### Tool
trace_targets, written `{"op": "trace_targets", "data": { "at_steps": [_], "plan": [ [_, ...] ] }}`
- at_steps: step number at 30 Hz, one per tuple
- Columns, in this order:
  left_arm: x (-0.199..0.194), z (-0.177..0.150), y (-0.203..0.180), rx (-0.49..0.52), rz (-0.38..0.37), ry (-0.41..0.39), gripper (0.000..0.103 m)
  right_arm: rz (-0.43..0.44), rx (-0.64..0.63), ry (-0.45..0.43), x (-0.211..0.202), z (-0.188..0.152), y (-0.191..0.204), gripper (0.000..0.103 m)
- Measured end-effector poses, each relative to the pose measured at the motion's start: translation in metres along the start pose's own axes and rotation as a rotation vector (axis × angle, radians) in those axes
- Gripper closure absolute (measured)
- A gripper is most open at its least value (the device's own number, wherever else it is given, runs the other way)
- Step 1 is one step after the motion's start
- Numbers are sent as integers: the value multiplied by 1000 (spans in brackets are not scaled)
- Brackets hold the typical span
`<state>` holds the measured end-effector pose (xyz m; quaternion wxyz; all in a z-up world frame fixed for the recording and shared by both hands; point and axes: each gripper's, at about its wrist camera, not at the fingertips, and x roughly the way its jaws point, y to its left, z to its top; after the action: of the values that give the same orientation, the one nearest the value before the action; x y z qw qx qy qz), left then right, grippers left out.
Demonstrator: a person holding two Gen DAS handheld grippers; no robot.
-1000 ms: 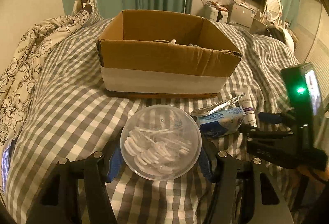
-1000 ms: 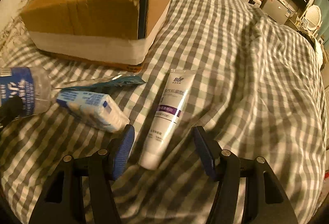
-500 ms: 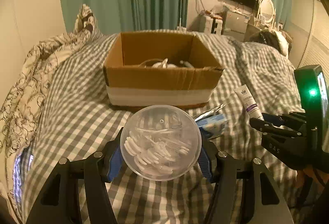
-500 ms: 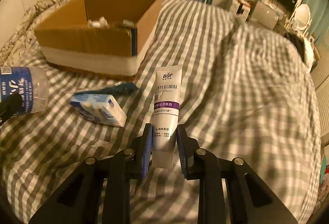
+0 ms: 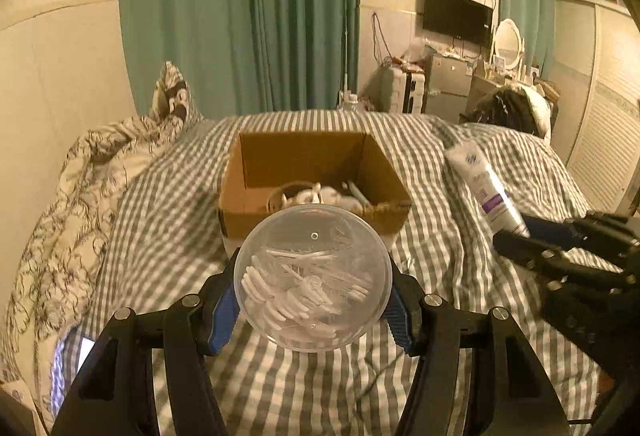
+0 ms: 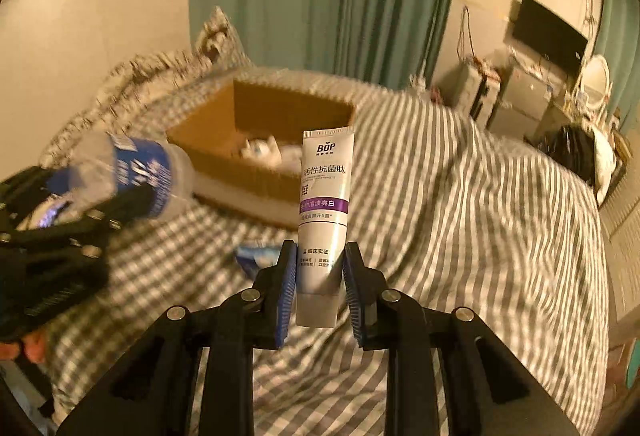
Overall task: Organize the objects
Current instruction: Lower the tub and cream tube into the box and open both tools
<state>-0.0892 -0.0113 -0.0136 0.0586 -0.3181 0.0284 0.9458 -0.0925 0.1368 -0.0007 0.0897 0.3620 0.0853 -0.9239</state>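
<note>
Carrying: both my loads ride above the bed, bound for the cardboard box.
Box: open-topped, partly filled with small white items; I should lower each piece inside before letting go.
Left tool: pinching a clear jar of floss picks, near the box's front wall.
Right tool: clamped on the toothpaste tube near its cap, tube pointing boxward.
</note>
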Motion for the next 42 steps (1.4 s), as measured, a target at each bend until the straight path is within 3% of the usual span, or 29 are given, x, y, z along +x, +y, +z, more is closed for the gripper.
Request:
{"op": "trace_targets", "data": {
  "at_steps": [8,21,30,35,36,37,39,42],
  "plan": [
    [24,45,9,-7,4,-43,40,27,-44,-71,1,58,5,80],
    [102,97,29,-9,45,-39,40,53,-74,-93,73,135,2,80],
    [158,89,28,19,43,52,40,93,-55,11,148,134,-7,80],
    [172,82,30,1,33,87,39,112,-15,29,163,125,-15,79],
    [172,81,31,-2,33,91,38,104,-10,26,162,125,-18,74],
    [170,82,31,1,36,84,36,98,-7,17,159,125,-20,64],
    [160,84,30,9,59,51,17,86,4,-13,147,126,-25,56],
    [140,91,29,10,62,9,14,77,16,-46,124,129,-30,54]
  ]
}}
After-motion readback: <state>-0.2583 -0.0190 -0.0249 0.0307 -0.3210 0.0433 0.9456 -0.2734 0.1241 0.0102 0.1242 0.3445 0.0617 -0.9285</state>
